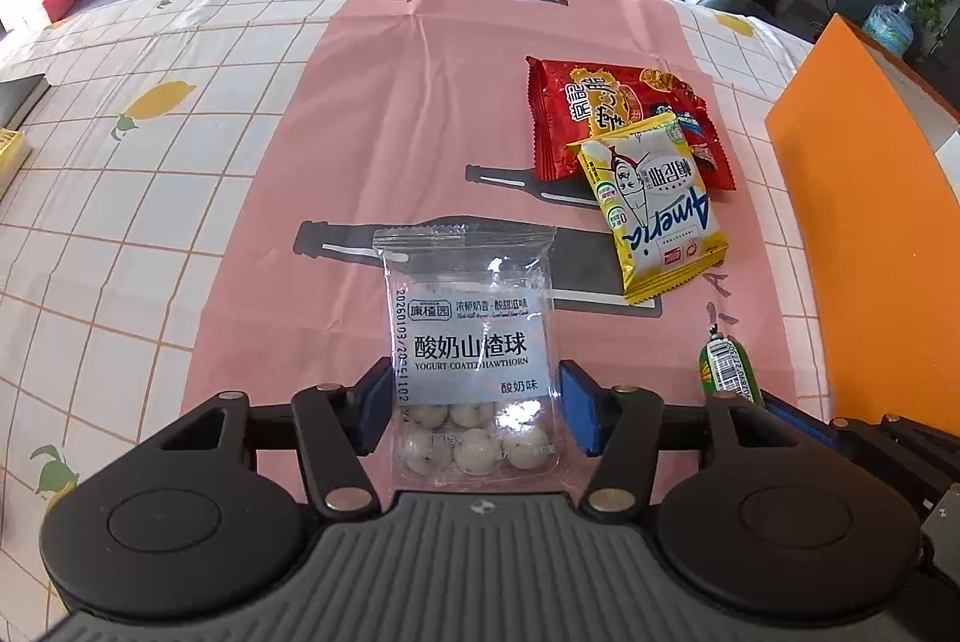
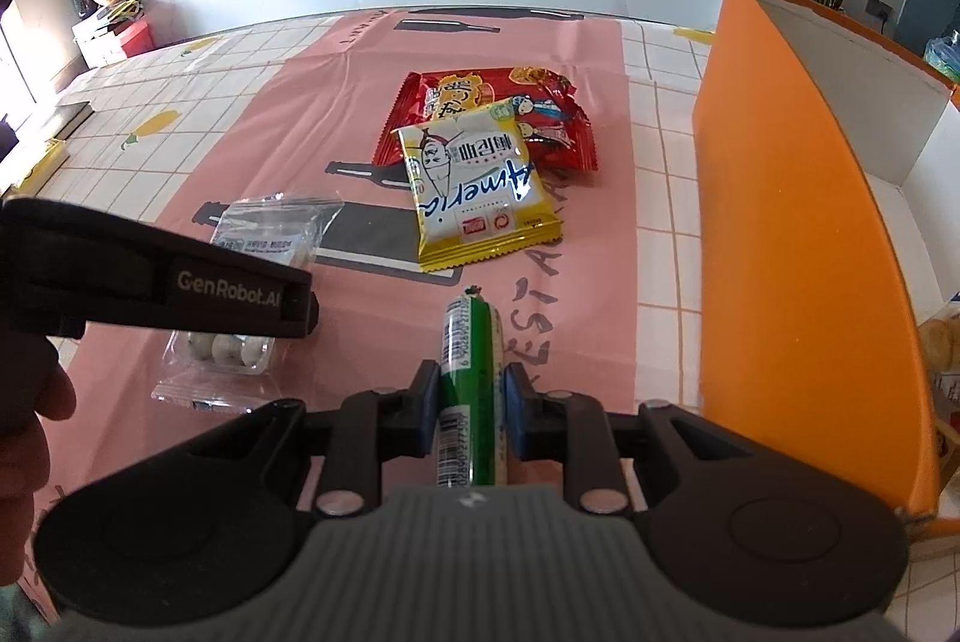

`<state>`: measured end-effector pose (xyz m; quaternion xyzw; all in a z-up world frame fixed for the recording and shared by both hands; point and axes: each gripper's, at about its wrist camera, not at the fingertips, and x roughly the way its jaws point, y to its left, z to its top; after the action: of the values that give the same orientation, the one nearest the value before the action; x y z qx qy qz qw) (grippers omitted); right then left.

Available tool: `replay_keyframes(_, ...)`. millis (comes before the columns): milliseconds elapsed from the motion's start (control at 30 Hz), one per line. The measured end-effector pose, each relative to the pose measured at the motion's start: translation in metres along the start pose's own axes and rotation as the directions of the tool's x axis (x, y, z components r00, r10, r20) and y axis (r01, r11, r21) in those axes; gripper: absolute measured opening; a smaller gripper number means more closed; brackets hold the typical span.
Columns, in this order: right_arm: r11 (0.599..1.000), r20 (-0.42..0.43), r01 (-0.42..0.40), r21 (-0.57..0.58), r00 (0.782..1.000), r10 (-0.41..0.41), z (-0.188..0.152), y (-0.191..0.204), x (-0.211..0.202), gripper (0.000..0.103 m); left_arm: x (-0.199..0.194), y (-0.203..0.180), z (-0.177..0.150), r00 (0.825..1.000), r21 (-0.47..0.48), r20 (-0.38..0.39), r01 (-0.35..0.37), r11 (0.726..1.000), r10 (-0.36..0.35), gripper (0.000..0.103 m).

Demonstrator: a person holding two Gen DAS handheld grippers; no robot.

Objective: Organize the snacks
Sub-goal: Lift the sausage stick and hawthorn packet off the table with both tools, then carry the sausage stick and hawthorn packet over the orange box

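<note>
left gripper [image 1: 474, 405] wide, pads either side of clear bag of white balls [image 1: 471, 342], grip unclear; right gripper [image 2: 467, 405] clamped on green sausage stick [image 2: 471, 378]; yellow packet [image 2: 477, 198] overlapping red packet [image 2: 558, 126].

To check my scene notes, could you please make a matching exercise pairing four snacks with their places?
Snacks:
1. clear hawthorn-ball bag
2. green sausage stick
3. yellow packet
4. red packet

Places:
A. partly under another packet
B. between the left tongs
C. overlapping another packet
D. clamped in the right tongs

Pairs: 1-B, 2-D, 3-C, 4-A
</note>
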<state>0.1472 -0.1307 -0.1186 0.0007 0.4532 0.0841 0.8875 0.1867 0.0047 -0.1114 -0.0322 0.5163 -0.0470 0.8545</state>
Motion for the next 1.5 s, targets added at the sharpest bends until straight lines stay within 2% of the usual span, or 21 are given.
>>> replay_keyframes(200, 1.000, 0.049, -0.008, -0.002, 0.999, 0.008, 0.006, 0.001, -0.032, 0.019, -0.037, -0.003, -0.006, 0.998, 0.001, 0.055, 0.036, 0.999, -0.036, 0.065)
replay_keyframes(433, 0.999, 0.139, -0.019, 0.036, 0.990, 0.014, 0.016, -0.017, -0.083, 0.019, -0.082, -0.020, -0.007, 0.989, 0.039, 0.123, 0.084, 0.996, -0.088, 0.065)
replay_keyframes(733, 0.999, 0.198, 0.024, 0.041, 0.980, -0.032, 0.022, -0.063, -0.135, 0.019, -0.128, -0.070, -0.008, 0.965, 0.157, 0.190, 0.154, 0.976, -0.183, 0.065)
replay_keyframes(1100, 0.996, 0.180, 0.090, 0.026, 0.979, -0.094, 0.020, -0.143, -0.168, 0.019, -0.136, -0.155, -0.005, 0.942, 0.333, 0.169, 0.221, 0.917, -0.289, 0.065)
replay_keyframes(1233, 0.994, 0.158, 0.099, 0.037, 0.982, -0.104, 0.023, -0.174, -0.168, 0.019, -0.126, -0.183, 0.000, 0.937, 0.379, 0.134, 0.254, 0.890, -0.324, 0.065)
replay_keyframes(1367, 0.993, 0.133, 0.111, 0.039, 0.984, -0.115, 0.023, -0.201, -0.160, 0.020, -0.111, -0.210, 0.002, 0.941, 0.448, 0.105, 0.243, 0.861, -0.320, 0.065)
replay_keyframes(1500, 0.996, 0.096, 0.067, 0.053, 0.993, -0.072, 0.024, -0.225, -0.145, 0.020, -0.091, -0.230, 0.005, 0.947, 0.501, 0.045, 0.254, 0.827, -0.318, 0.065)
